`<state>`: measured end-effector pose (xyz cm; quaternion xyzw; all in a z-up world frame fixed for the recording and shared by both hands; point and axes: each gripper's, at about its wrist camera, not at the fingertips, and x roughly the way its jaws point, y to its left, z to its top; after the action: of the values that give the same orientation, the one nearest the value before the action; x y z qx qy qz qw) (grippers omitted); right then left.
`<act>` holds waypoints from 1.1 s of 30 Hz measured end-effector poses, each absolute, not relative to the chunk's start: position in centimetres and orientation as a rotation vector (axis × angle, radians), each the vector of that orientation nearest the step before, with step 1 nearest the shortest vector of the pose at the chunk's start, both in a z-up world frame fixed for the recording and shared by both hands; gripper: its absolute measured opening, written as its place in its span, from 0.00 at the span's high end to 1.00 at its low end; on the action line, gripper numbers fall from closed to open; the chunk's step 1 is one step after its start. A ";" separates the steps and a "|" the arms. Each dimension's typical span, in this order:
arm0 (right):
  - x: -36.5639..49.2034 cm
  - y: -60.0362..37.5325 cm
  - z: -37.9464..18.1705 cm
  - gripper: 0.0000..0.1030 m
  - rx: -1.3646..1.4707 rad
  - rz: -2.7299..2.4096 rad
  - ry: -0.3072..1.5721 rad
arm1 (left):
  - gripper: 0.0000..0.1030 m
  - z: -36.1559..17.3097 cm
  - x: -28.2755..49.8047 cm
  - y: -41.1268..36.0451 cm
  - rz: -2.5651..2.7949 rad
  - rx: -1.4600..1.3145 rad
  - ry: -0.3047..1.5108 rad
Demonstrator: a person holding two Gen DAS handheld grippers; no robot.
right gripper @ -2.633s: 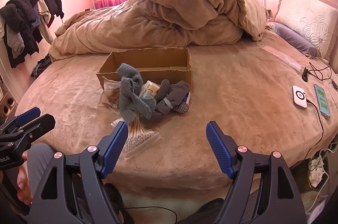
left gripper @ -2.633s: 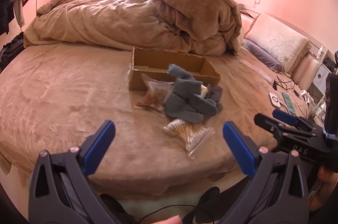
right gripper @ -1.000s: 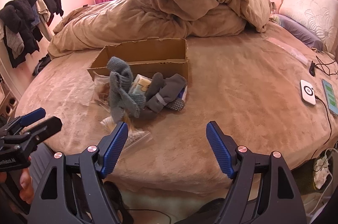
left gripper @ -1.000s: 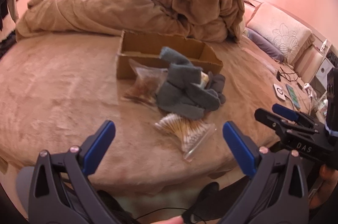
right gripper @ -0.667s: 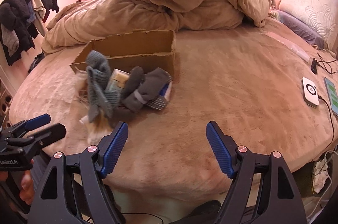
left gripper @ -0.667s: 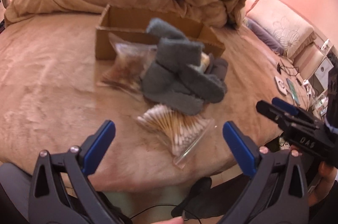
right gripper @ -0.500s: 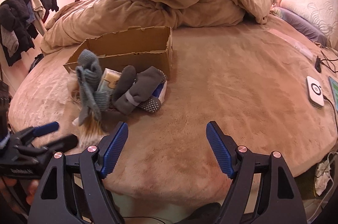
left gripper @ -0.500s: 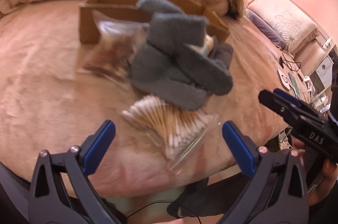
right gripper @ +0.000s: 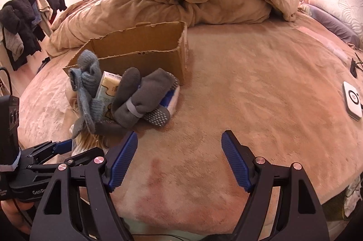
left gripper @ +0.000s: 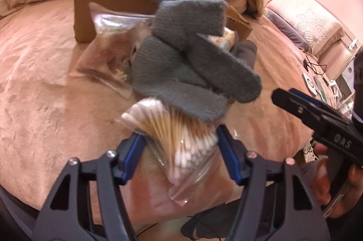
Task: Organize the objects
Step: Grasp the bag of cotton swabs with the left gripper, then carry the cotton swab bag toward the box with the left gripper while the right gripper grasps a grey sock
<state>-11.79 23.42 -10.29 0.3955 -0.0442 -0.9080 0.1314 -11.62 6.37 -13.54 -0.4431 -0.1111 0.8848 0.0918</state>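
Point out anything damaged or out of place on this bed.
The open brown cardboard box has ragged, torn top edges. The grey knitted gloves, dark grey socks and clear bag of cotton swabs lie heaped outside it, against its front wall.
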 end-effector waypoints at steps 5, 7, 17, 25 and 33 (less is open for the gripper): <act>-13.3 21.8 -10.0 0.23 1.118 -2.615 -0.107 | 0.42 -12.8 -10.6 4.9 2.642 -1.292 -0.337; -14.2 21.2 -10.0 0.23 1.111 -2.621 -0.099 | 0.43 -12.4 -10.1 4.3 2.646 -1.276 -0.345; -16.4 19.1 -10.8 0.64 1.142 -2.569 -0.098 | 0.43 -10.2 -7.7 1.5 2.687 -1.187 -0.347; -16.9 18.9 -11.1 0.70 1.151 -2.546 -0.165 | 0.43 -8.2 -6.9 0.6 2.747 -1.127 -0.355; -15.1 20.2 -9.2 0.90 1.124 -2.613 -0.166 | 0.43 -5.9 -5.2 -0.5 2.781 -1.059 -0.346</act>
<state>-15.13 20.22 -9.16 0.3902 -0.0577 -0.9073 0.1455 -5.17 -0.52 -5.86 -0.3525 -0.1153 0.9258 0.0727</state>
